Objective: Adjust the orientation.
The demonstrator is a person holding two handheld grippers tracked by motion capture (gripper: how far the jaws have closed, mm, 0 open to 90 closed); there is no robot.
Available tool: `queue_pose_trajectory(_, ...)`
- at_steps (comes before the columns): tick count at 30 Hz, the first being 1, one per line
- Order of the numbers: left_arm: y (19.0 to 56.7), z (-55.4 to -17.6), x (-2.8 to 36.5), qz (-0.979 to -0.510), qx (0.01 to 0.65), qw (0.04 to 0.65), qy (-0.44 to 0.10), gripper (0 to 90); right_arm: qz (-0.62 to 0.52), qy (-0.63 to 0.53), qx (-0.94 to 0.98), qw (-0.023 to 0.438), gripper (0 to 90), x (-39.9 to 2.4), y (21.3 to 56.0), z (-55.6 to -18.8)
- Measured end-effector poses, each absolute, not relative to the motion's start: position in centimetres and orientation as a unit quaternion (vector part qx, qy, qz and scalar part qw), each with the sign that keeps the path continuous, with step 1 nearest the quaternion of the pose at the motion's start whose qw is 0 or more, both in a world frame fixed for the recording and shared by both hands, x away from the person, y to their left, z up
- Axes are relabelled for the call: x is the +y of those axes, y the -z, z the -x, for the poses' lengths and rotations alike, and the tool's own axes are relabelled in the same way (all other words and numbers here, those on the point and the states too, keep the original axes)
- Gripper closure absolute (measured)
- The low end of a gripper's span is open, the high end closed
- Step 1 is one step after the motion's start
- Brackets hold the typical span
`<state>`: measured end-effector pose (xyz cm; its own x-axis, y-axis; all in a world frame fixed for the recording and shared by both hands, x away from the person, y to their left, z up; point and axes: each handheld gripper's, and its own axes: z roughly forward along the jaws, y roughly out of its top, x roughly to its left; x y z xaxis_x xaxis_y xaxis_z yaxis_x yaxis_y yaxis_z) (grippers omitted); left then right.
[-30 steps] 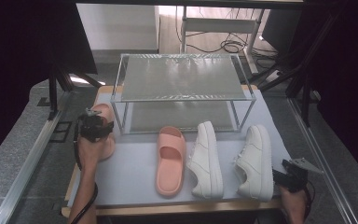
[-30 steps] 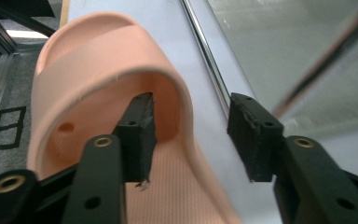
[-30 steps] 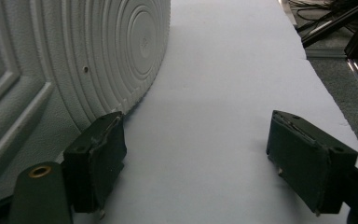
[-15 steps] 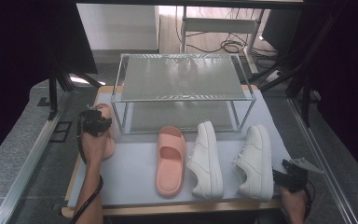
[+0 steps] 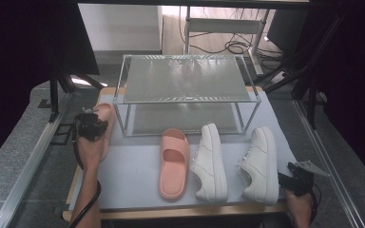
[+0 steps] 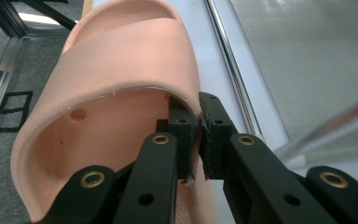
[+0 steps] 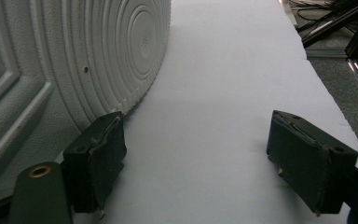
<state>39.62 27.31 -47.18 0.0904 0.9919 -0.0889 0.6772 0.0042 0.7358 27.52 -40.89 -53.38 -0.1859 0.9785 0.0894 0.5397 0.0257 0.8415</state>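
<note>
Left gripper (image 6: 193, 135) has just been closing; its jaws now pinch the side edge of the pink slipper's (image 6: 121, 70) strap, directly ahead of it. Judged light, soft foam: the strap will flex, so grip stays at its edge.

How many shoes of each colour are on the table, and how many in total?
Pink slides: 2, one in the middle and one by the rack, gripped by the left claw.
White sneakers: 2, one beside the middle slide and one at the right.
Total: 4 shoes.
</note>
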Motion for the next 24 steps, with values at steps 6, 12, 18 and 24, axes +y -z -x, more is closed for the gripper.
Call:
queue_pose_trajectory(6,45.9,-37.1,28.1,-0.664,0.616,0.338,-0.255,84.8,-0.575,-0.396,0.660,0.277,19.5,-40.9,53.4,-27.5)
queue_pose_trajectory(12,45.3,-35.0,28.3,-0.673,0.603,0.343,-0.258,84.8,-0.575,-0.396,0.660,0.277,19.5,-40.9,53.4,-27.5)
queue_pose_trajectory(18,45.2,-32.0,28.3,-0.685,0.590,0.345,-0.250,84.8,-0.575,-0.396,0.660,0.277,19.4,-40.9,53.4,-27.5)
queue_pose_trajectory(24,45.7,-30.3,28.0,-0.697,0.581,0.346,-0.237,84.9,-0.575,-0.396,0.660,0.277,19.4,-40.9,53.4,-27.5)
